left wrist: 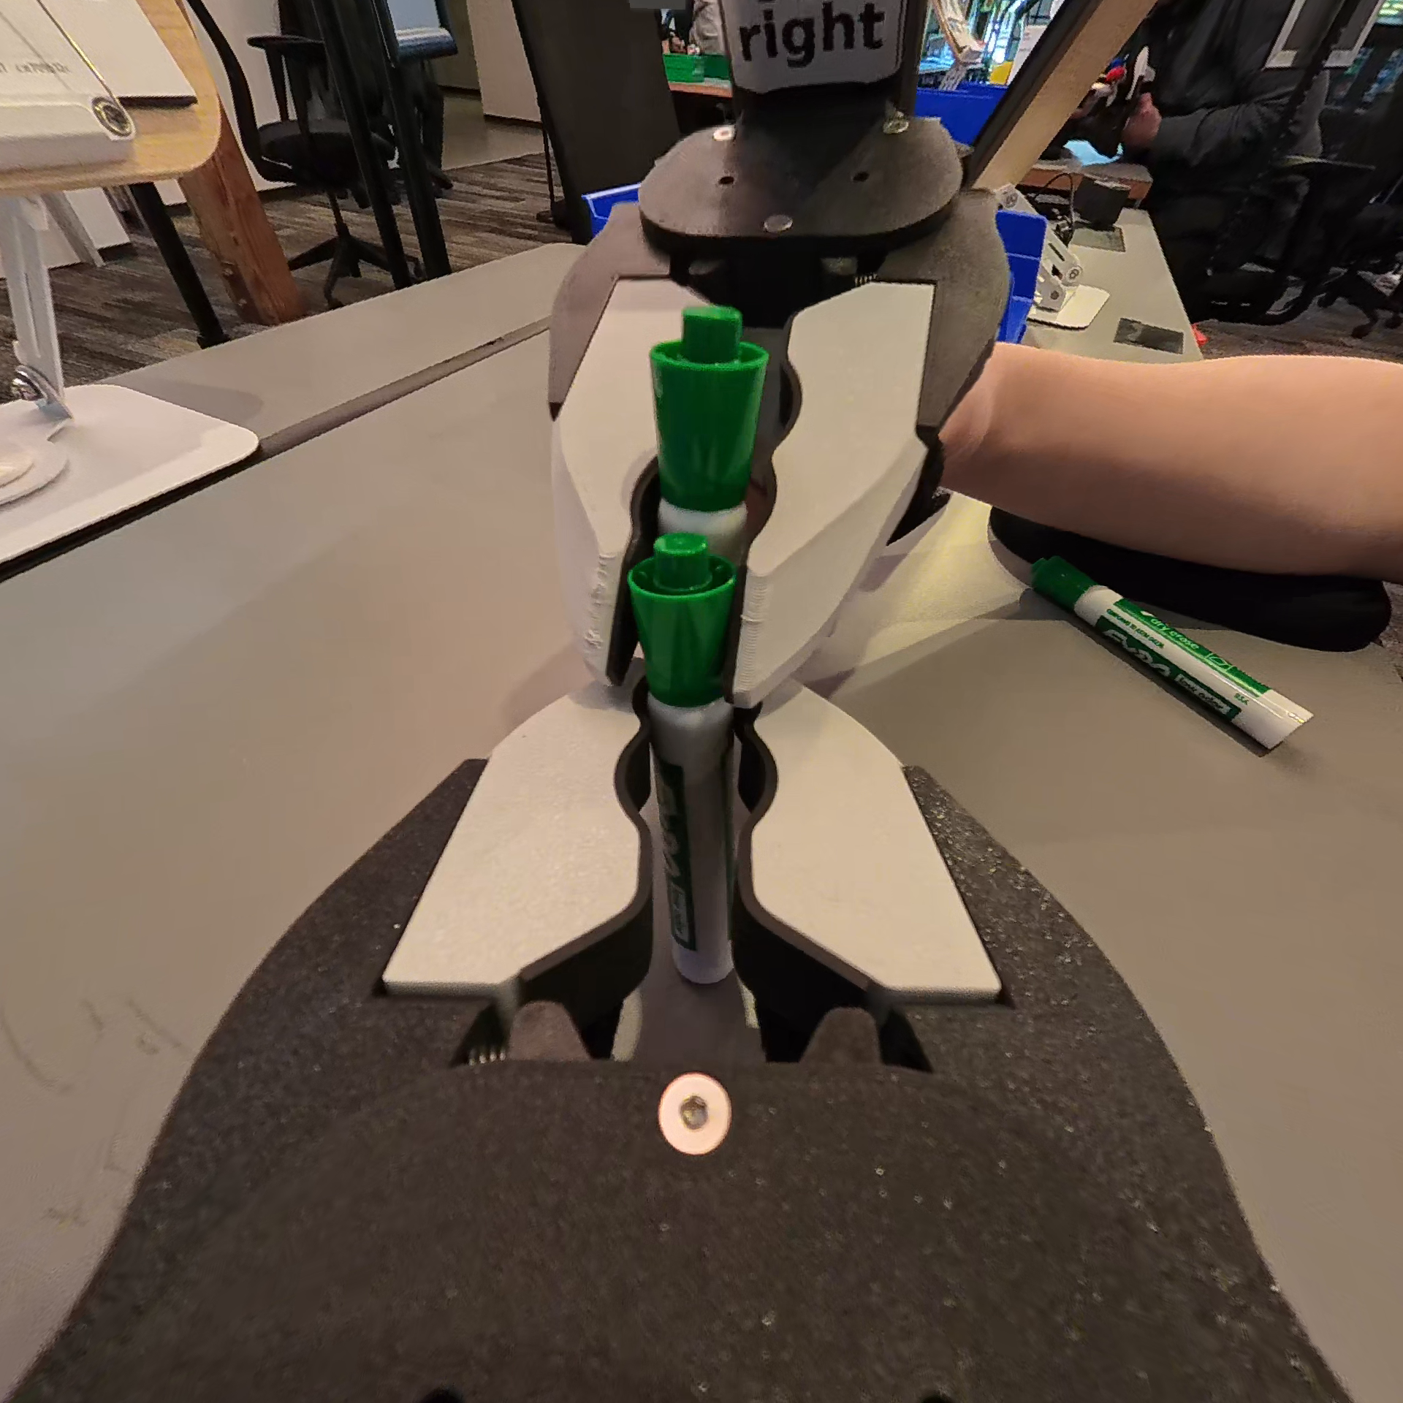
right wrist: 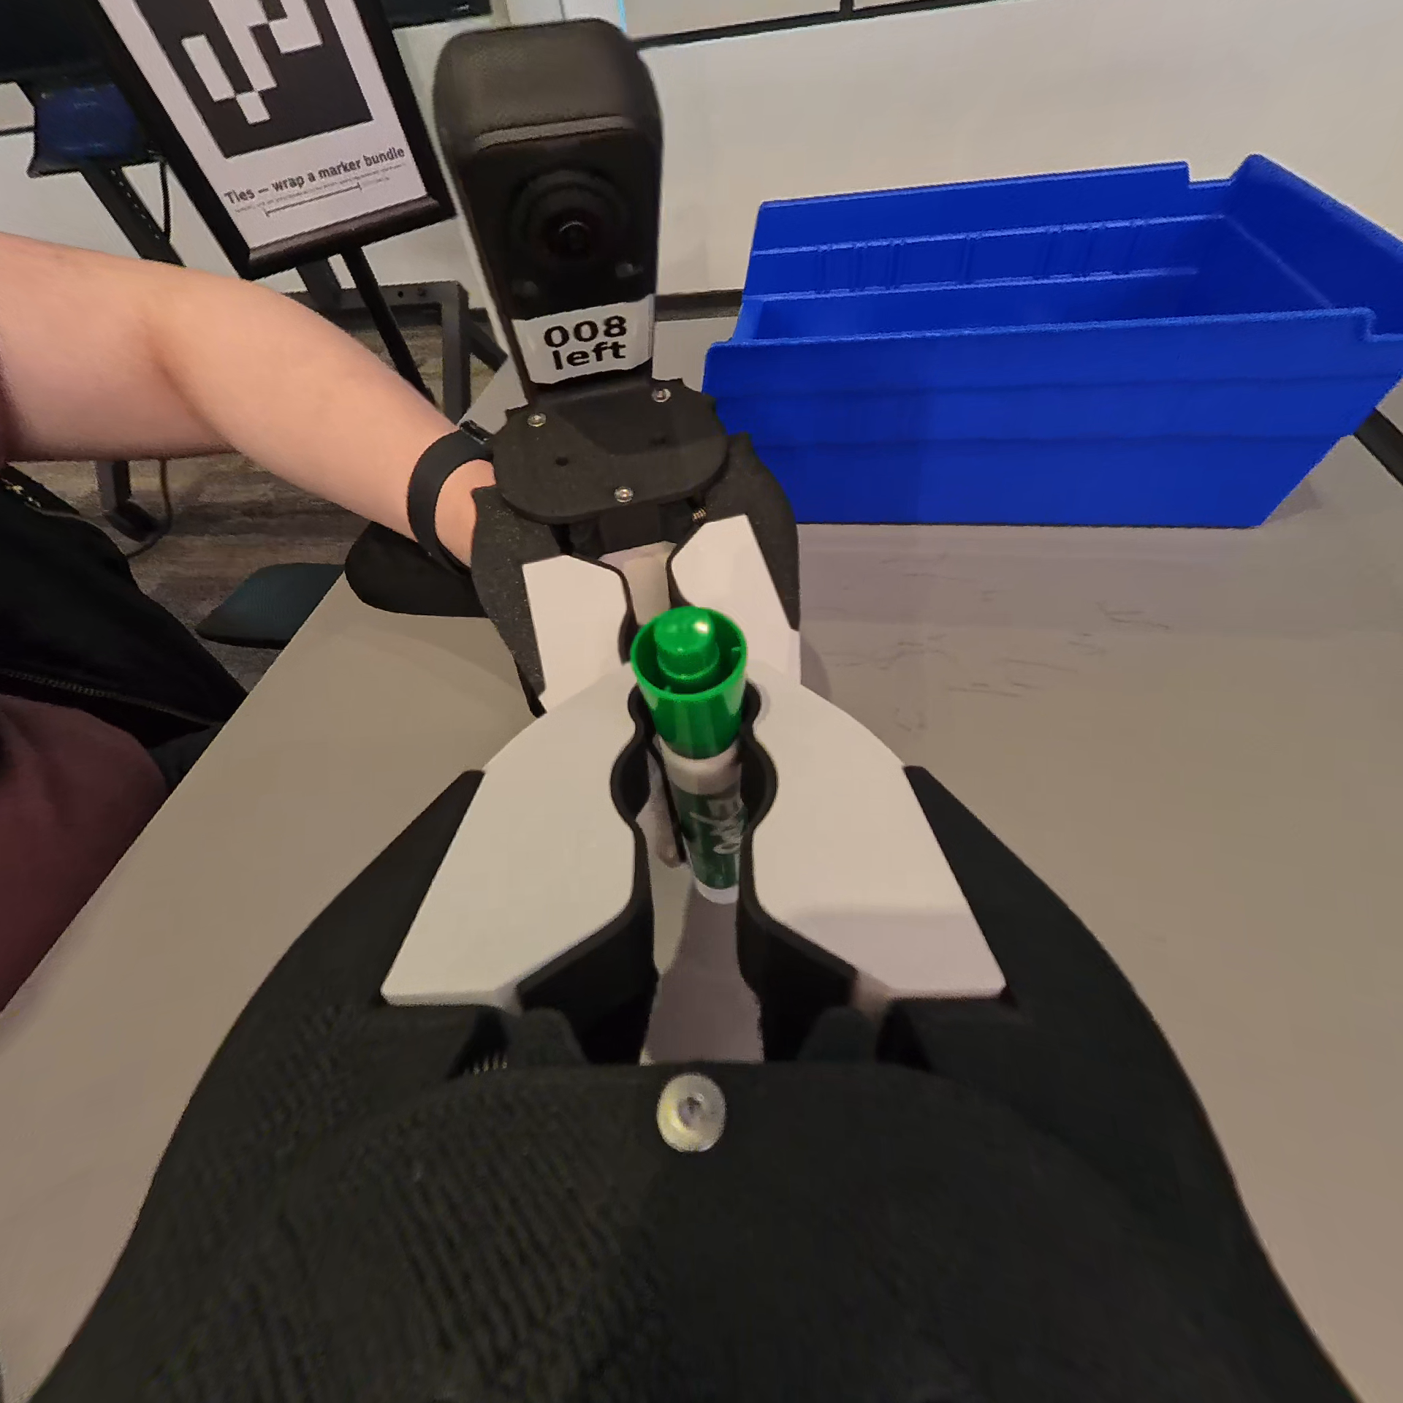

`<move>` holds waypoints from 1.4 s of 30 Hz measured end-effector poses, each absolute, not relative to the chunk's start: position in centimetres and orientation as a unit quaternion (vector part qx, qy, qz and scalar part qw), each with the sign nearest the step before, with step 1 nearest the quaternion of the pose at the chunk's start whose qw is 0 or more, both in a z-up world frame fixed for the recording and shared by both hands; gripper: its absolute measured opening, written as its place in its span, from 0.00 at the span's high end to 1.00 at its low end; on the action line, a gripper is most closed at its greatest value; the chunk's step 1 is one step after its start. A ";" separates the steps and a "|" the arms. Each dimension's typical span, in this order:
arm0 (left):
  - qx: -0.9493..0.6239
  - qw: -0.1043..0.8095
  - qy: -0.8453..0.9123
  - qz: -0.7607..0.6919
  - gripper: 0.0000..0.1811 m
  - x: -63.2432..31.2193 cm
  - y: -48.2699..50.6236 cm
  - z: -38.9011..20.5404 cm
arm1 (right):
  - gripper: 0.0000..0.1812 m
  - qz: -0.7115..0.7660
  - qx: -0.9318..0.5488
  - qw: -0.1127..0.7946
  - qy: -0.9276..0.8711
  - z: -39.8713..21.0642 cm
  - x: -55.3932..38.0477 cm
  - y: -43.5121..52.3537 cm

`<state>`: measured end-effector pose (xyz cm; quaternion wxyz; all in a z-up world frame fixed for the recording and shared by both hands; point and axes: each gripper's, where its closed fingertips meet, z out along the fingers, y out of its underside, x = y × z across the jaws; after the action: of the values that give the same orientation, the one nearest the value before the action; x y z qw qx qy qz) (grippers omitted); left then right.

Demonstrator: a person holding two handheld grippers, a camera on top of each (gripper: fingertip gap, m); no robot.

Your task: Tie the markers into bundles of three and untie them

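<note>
The near marker (left wrist: 689,767) has its barrel's sides hidden between the left claw (left wrist: 687,729) fingers; the far marker (left wrist: 706,425) shows only its cap, the barrel hidden by the right claw (left wrist: 683,600). The blue bin (right wrist: 1063,395) runs past the right edge

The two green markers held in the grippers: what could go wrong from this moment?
1. Each gripper, left and right, pinches one upright marker between its fingers; a marker could tilt or slip when the two are pressed together.
2. The grippers face each other very closely, so their fingers may collide.
3. The third marker lies on the table beside the person's arm; the arm might roll it away.
</note>
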<state>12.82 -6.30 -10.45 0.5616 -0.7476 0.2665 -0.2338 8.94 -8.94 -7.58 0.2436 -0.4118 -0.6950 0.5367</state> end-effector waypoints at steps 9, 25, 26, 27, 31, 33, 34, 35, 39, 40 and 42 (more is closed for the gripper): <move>-0.752 0.554 0.292 -0.203 0.90 13.4 -6.4 -11.1 | 0.89 0.540 -0.386 0.238 -0.709 -7.6 9.5 -9.7; -0.749 0.548 0.303 -0.218 0.90 13.9 -6.6 -11.1 | 0.89 0.523 -0.374 0.247 -0.724 -7.6 10.1 -9.6; -0.748 0.548 0.304 -0.217 0.90 14.0 -6.6 -11.1 | 0.89 0.522 -0.375 0.245 -0.725 -7.6 10.1 -9.5; -0.748 0.549 0.304 -0.214 0.90 13.9 -6.6 -11.1 | 0.89 0.521 -0.378 0.245 -0.725 -7.7 10.1 -9.4; -0.749 0.552 0.303 -0.207 0.90 13.9 -6.5 -11.1 | 0.82 0.512 -0.390 0.244 -0.725 -7.7 10.4 -8.8; -0.748 0.553 0.304 -0.205 0.90 13.9 -6.5 -11.1 | 0.86 0.515 -0.388 0.242 -0.725 -7.6 10.6 -8.7; -0.748 0.554 0.304 -0.203 0.90 13.9 -6.5 -11.1 | 0.87 0.519 -0.386 0.240 -0.724 -7.5 10.7 -8.8; -0.748 0.554 0.305 -0.203 0.90 14.0 -6.5 -11.1 | 0.86 0.521 -0.386 0.239 -0.723 -7.4 10.7 -8.9; -0.748 0.553 0.303 -0.206 0.90 14.0 -6.5 -11.1 | 0.89 0.514 -0.381 0.243 -0.729 -7.5 10.4 -9.4; -0.748 0.552 0.304 -0.208 0.90 14.0 -6.5 -11.1 | 0.89 0.510 -0.380 0.248 -0.731 -7.5 10.3 -9.5; -0.748 0.551 0.305 -0.211 0.90 14.0 -6.6 -11.1 | 0.89 0.501 -0.377 0.250 -0.738 -7.5 10.3 -9.5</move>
<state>14.02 -6.59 -11.13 0.5505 -0.7478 0.3052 -0.2112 10.32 -9.55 -7.50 0.2504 -0.3767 -0.7376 0.5014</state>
